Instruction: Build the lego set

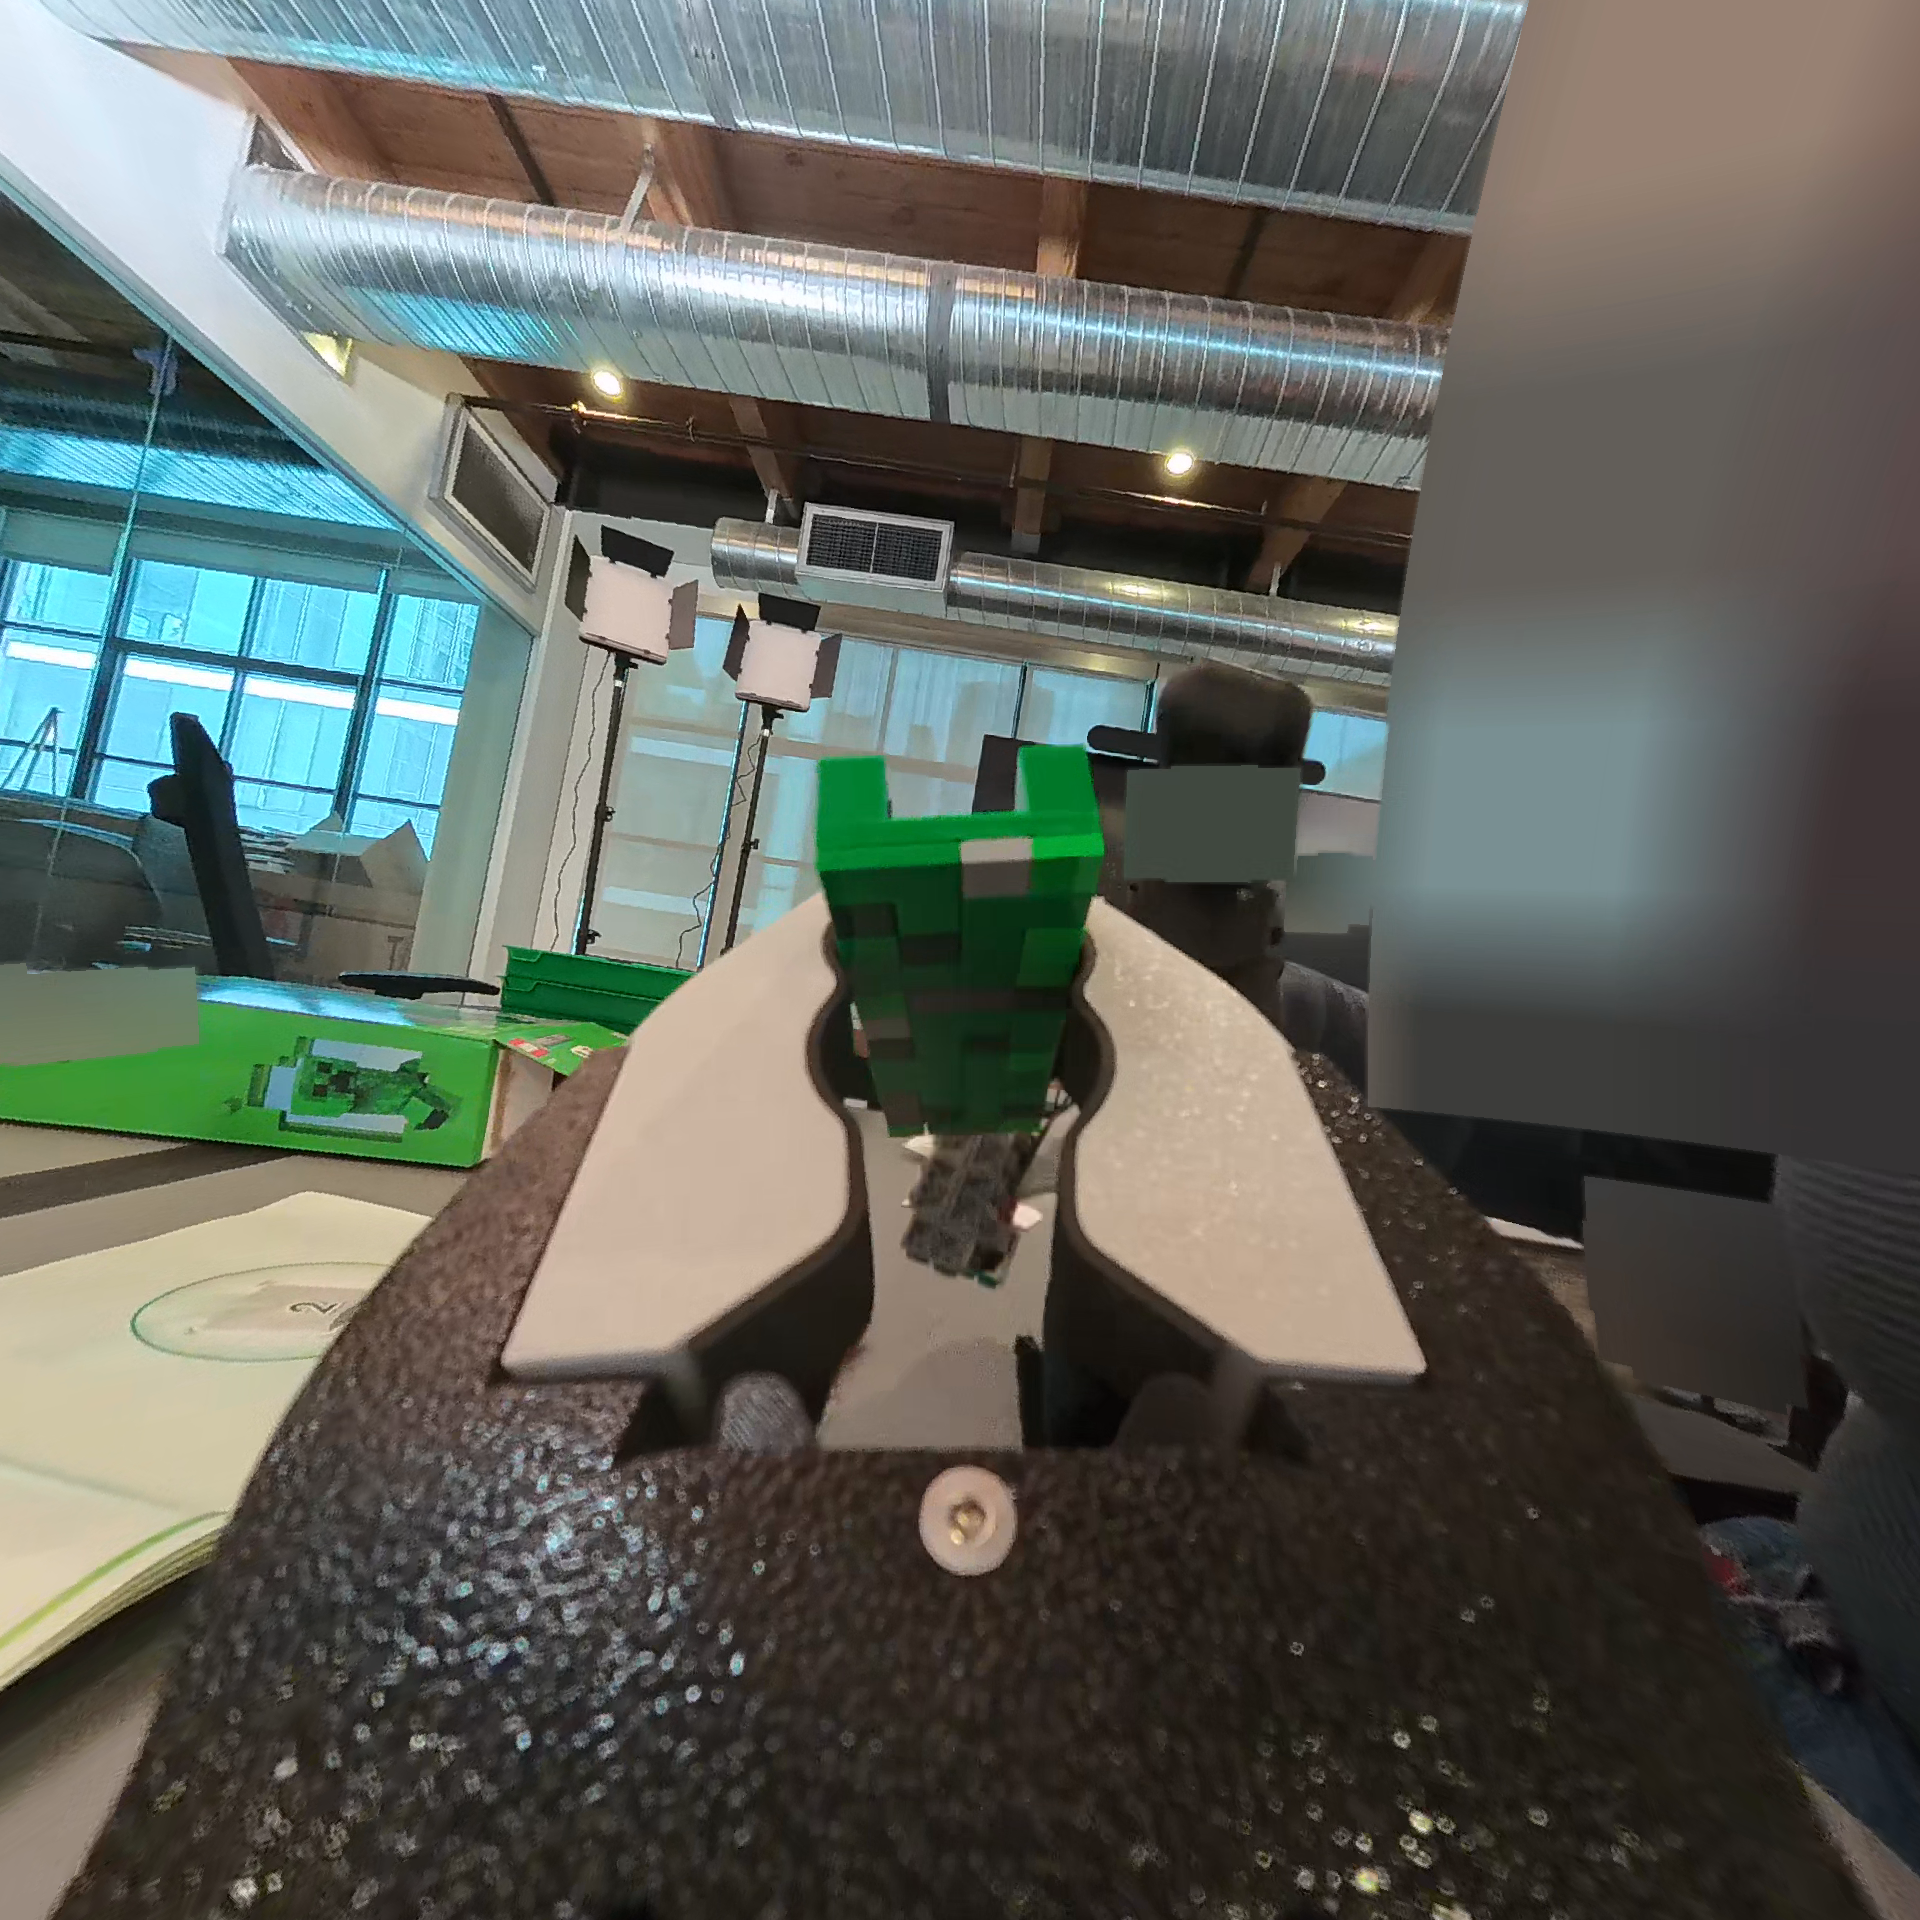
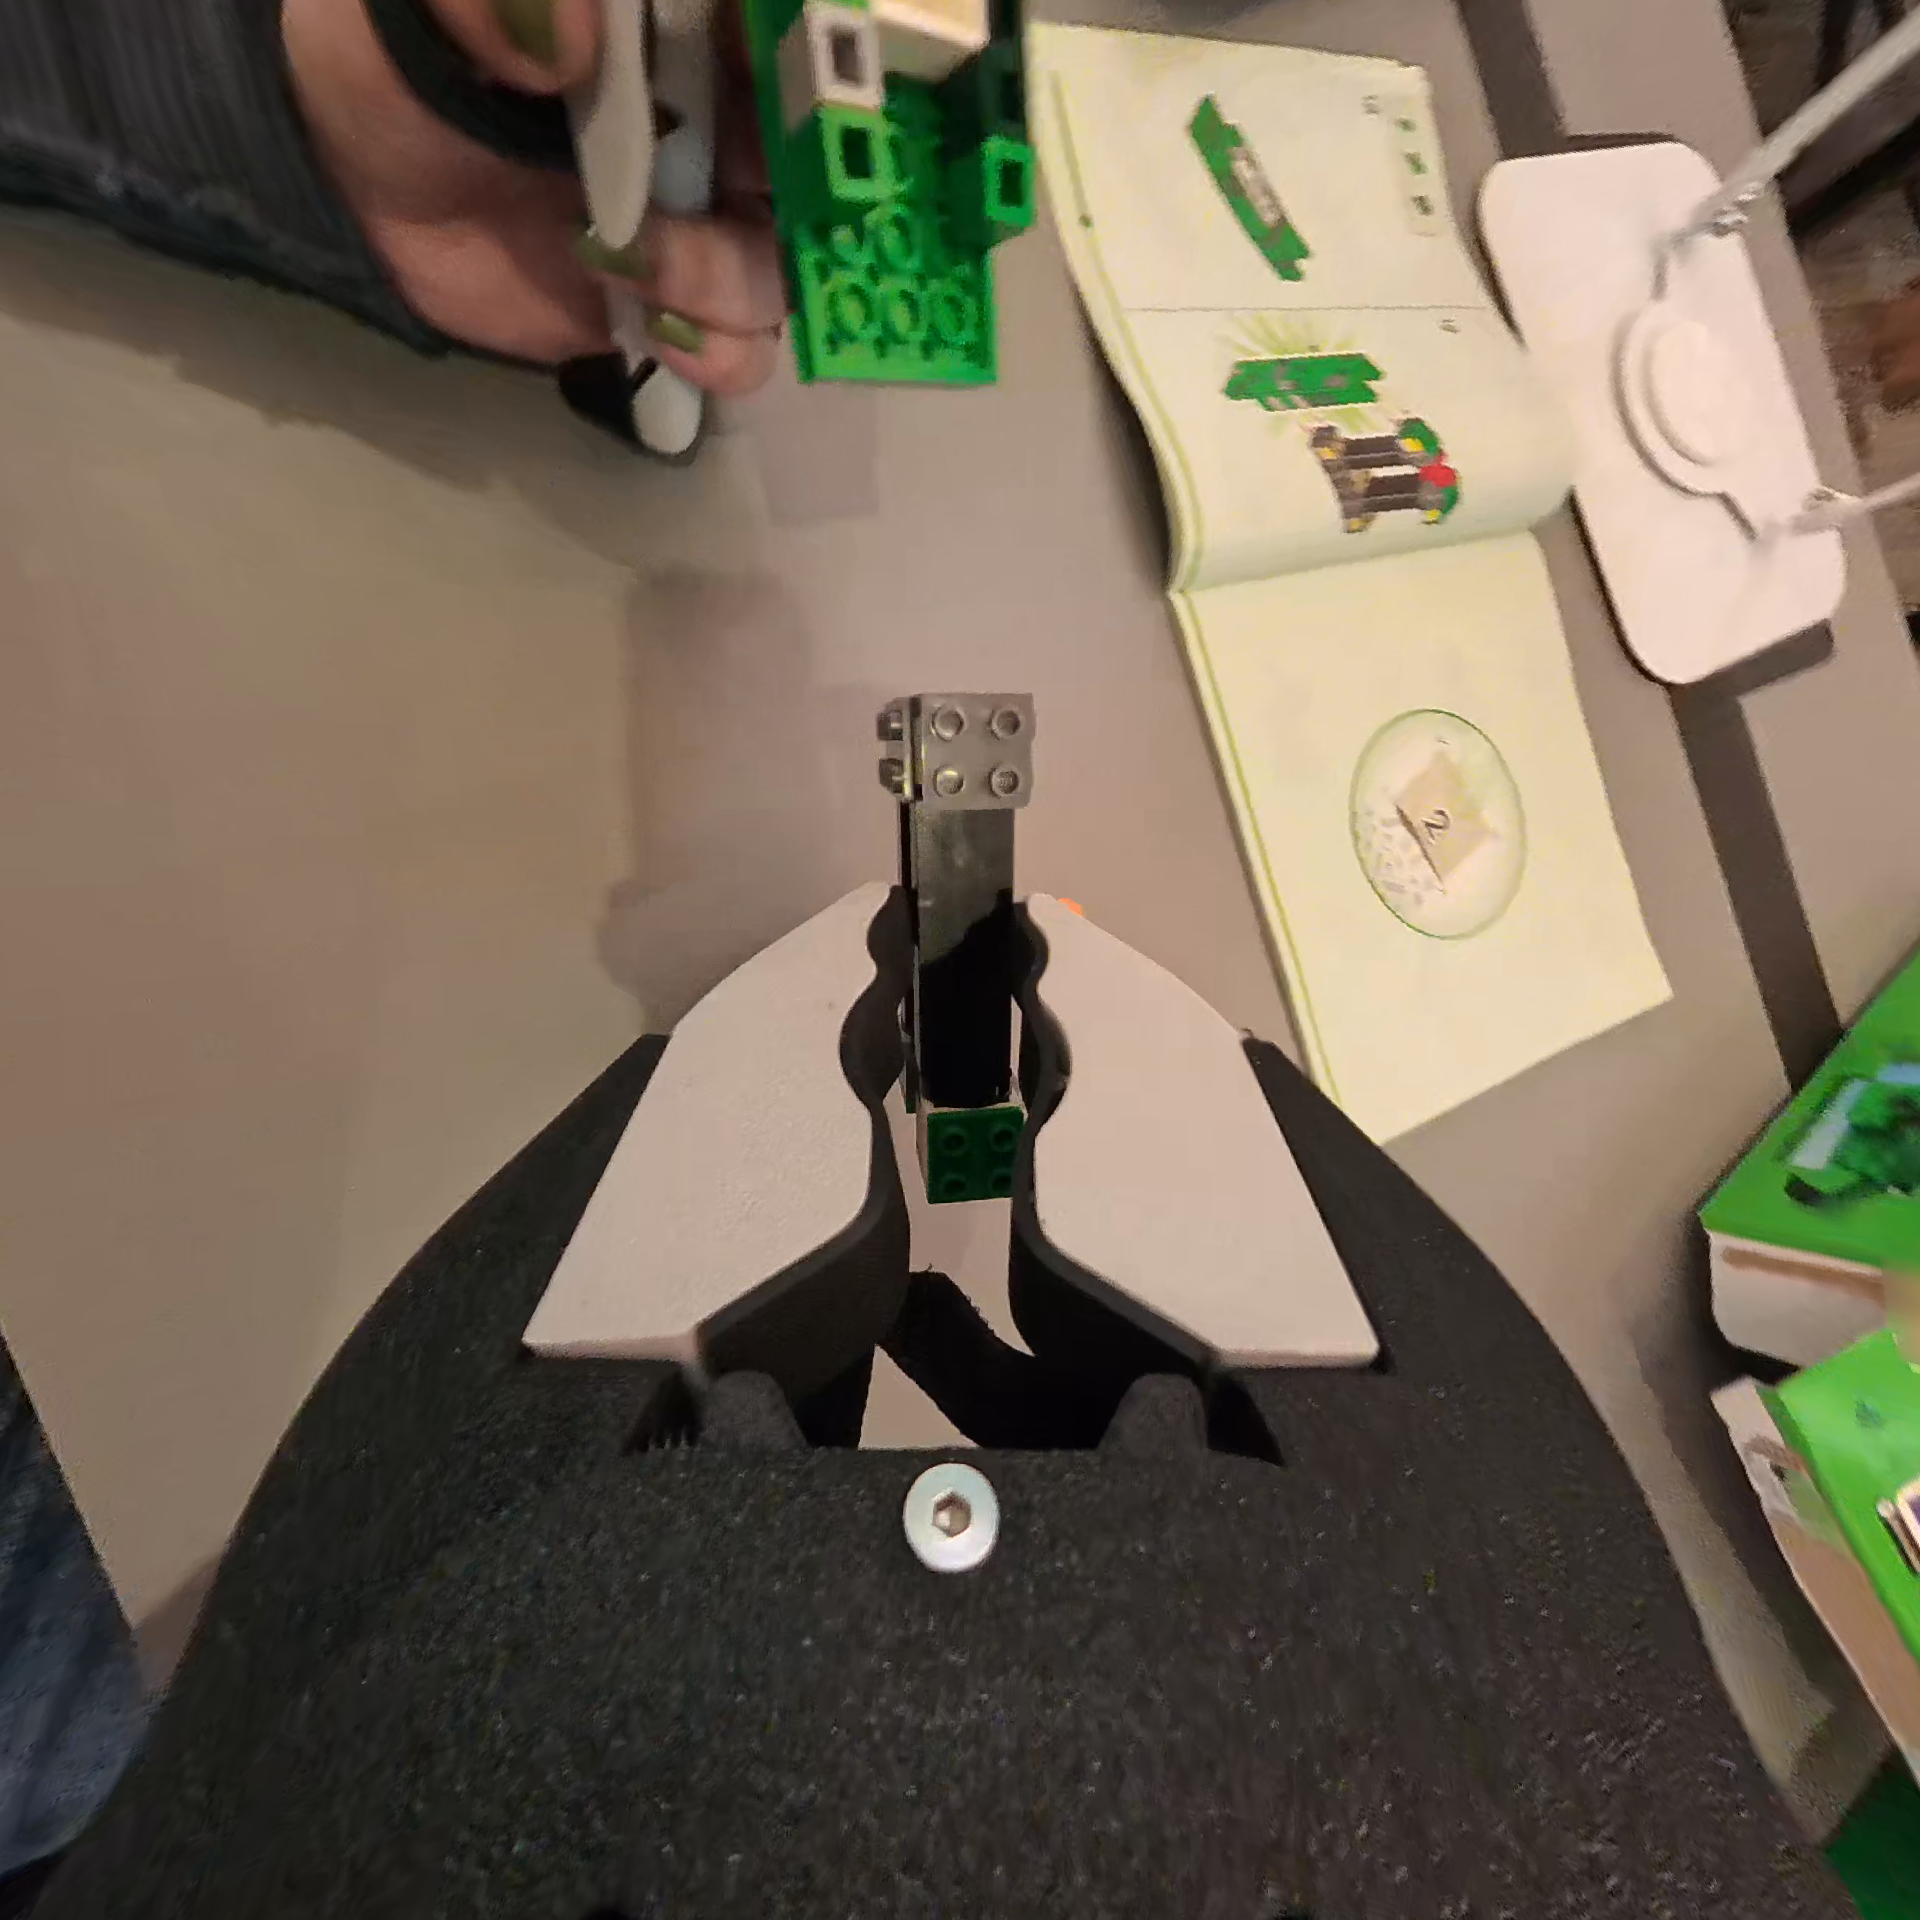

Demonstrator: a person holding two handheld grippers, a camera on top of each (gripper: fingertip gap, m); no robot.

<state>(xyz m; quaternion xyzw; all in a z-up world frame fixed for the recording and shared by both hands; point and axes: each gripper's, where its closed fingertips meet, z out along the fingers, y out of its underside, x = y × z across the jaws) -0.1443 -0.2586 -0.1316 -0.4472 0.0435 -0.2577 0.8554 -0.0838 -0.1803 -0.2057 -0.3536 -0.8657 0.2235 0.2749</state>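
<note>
The left tongs point(image 1: 961, 997) are clamped on a green pixel-patterned lego block point(image 1: 961, 935), lifted so it stands against the ceiling ducts point(image 1: 831, 312) and two studio lights point(image 1: 707, 634). The right tongs point(image 2: 951, 935) are clamped on a narrow black lego column point(image 2: 961, 914) with a grey studded plate point(image 2: 971, 748) at its far end and a green plate point(image 2: 971, 1148) at its near end, held above the grey table point(image 2: 364, 727). An open instruction booklet point(image 2: 1382, 623) lies on the table to the right, with a green box point(image 1: 312, 1070) nearby.
</note>
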